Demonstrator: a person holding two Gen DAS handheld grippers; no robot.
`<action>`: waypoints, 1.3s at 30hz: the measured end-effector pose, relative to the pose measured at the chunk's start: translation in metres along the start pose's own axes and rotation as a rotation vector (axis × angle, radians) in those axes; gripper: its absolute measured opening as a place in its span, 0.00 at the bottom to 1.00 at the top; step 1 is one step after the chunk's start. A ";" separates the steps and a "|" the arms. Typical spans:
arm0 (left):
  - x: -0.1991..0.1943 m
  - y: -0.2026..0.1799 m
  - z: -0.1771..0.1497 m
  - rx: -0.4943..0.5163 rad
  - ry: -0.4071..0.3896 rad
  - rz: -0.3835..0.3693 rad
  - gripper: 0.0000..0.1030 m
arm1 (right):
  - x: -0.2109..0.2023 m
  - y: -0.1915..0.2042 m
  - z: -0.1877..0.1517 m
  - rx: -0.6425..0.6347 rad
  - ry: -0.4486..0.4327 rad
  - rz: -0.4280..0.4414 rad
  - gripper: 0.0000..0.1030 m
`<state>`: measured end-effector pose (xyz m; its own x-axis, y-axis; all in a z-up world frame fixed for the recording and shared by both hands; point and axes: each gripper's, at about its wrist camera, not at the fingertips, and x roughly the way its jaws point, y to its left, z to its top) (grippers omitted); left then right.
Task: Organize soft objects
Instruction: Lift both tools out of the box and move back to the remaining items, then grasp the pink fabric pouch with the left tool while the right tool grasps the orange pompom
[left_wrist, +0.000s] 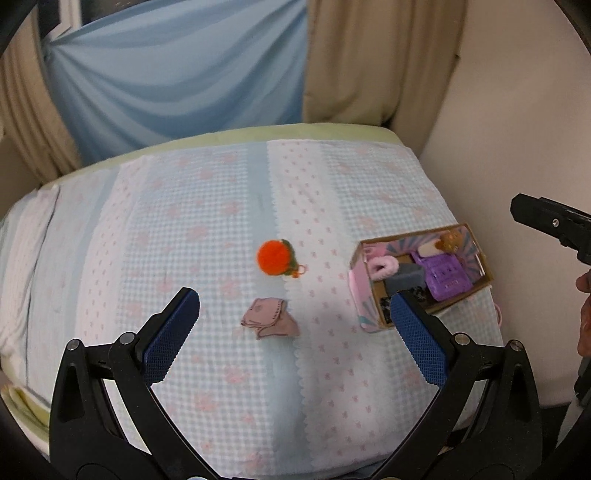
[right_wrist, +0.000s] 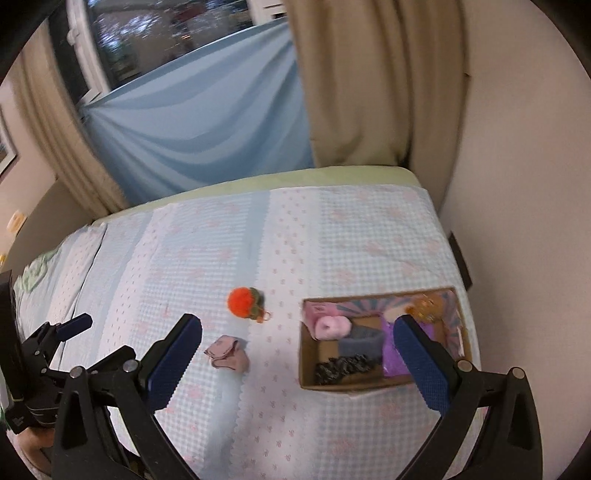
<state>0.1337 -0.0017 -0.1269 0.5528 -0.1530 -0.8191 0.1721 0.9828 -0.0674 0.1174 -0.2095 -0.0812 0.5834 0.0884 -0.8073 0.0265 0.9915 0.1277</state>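
Observation:
An orange pompom toy (left_wrist: 274, 257) with a green leaf lies mid-bed; it also shows in the right wrist view (right_wrist: 242, 300). A folded pink cloth (left_wrist: 270, 318) lies just in front of it, also in the right wrist view (right_wrist: 228, 352). A cardboard box (left_wrist: 373, 322) at the right holds a pink fluffy ring (left_wrist: 384, 267), a grey block, a purple item and a brown toy; it shows in the right wrist view (right_wrist: 307, 363). My left gripper (left_wrist: 294, 308) is open above the cloth, empty. My right gripper (right_wrist: 297, 334) is open and empty above the bed, between the cloth and the box.
The bed has a light blue checked quilt (left_wrist: 207, 229) with pink flowers. A blue sheet and beige curtains (left_wrist: 373, 62) hang behind it. A cream wall (right_wrist: 524, 184) runs along the right. The left gripper shows at the left edge of the right wrist view (right_wrist: 55, 336).

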 end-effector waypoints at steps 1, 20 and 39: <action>0.003 0.005 -0.002 -0.020 -0.003 0.009 1.00 | 0.005 0.006 0.002 -0.025 0.000 0.010 1.00; 0.158 0.057 -0.089 -0.268 0.065 0.059 1.00 | 0.193 0.089 0.021 -0.506 0.149 0.272 1.00; 0.334 0.069 -0.128 -0.355 0.189 0.023 1.00 | 0.421 0.149 -0.043 -0.812 0.439 0.264 0.90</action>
<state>0.2253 0.0281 -0.4781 0.3878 -0.1418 -0.9108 -0.1493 0.9654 -0.2139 0.3319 -0.0202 -0.4266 0.1296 0.1825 -0.9746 -0.7291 0.6837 0.0310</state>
